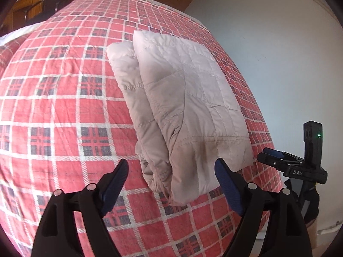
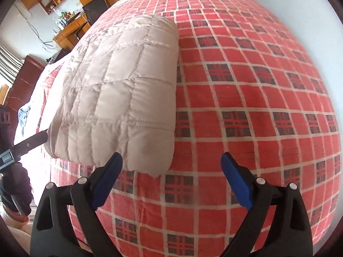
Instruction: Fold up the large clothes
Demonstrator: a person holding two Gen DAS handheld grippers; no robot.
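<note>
A pale beige quilted jacket point(image 1: 180, 107) lies folded into a thick rectangular bundle on the red plaid bed cover point(image 1: 64, 107). In the left wrist view my left gripper point(image 1: 171, 184) is open, hovering just short of the bundle's near end, nothing between its blue pads. The right gripper's black body point(image 1: 300, 167) shows at the bed's right edge. In the right wrist view the same jacket point(image 2: 120, 98) lies to the upper left, and my right gripper point(image 2: 171, 180) stands open over the bed cover point(image 2: 257, 107), beside the bundle's near corner.
A white wall point(image 1: 278, 53) runs along the bed's right side. Wooden desk, shelves and cupboards point(image 2: 70, 17) stand beyond the bed's far end. A dark headboard point(image 2: 21, 85) and the other gripper with a dark sleeve point(image 2: 15, 171) are at the left.
</note>
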